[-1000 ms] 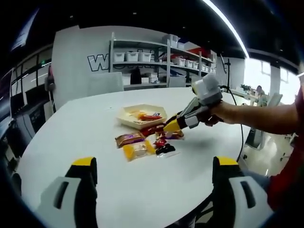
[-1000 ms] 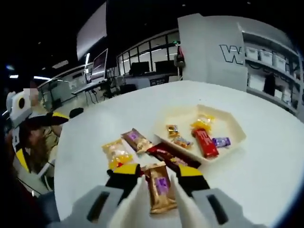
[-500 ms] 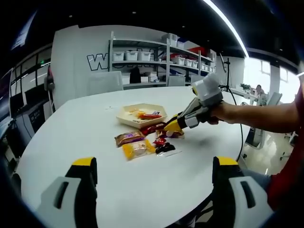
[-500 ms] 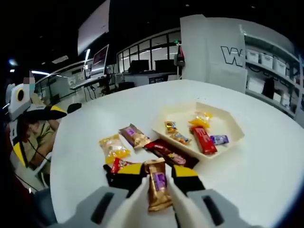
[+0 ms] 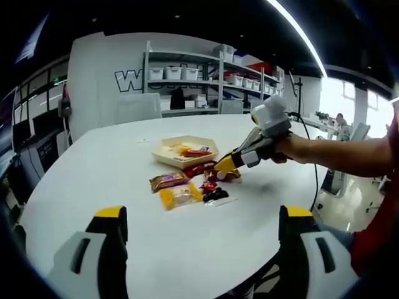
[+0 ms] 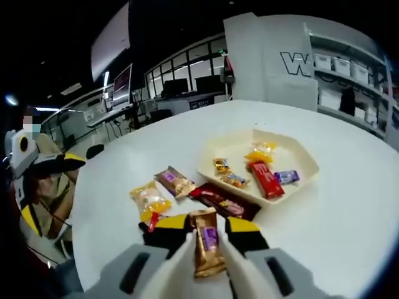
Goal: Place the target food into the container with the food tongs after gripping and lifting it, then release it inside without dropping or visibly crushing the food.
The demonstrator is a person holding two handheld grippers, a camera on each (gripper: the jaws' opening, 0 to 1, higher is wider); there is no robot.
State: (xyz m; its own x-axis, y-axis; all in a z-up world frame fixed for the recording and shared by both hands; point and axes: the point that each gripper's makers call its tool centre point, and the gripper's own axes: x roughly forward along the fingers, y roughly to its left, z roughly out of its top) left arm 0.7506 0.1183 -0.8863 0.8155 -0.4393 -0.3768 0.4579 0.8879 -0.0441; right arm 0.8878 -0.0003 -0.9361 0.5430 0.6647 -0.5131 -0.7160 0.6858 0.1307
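My right gripper (image 6: 206, 224) is shut on a brown and gold snack packet (image 6: 206, 244), held just above the white table (image 6: 349, 237). Ahead and to the right lies the cream hexagonal tray (image 6: 310, 166), holding a red bar (image 6: 265, 179), a purple candy (image 6: 287, 177) and yellow sweets (image 6: 260, 151). In the left gripper view, the right gripper (image 5: 225, 166) hovers with its packet (image 5: 229, 177) just short of the tray (image 5: 163, 157). My left gripper (image 5: 204, 215) is open at the near table edge, its jaws wide apart with nothing between them.
Loose snacks lie before the tray: a dark red bar (image 6: 221, 202), a brown pack (image 6: 174, 180), a yellow pack (image 6: 148, 200), a small red sweet (image 6: 153, 221) and a black one (image 5: 216, 195). A person's forearm (image 5: 336, 152) reaches in from the right. Shelves (image 5: 187, 75) stand behind.
My right gripper has lifted slightly with the brown packet, and a red and a black sweet beneath it have come into view. The left gripper has stayed still.
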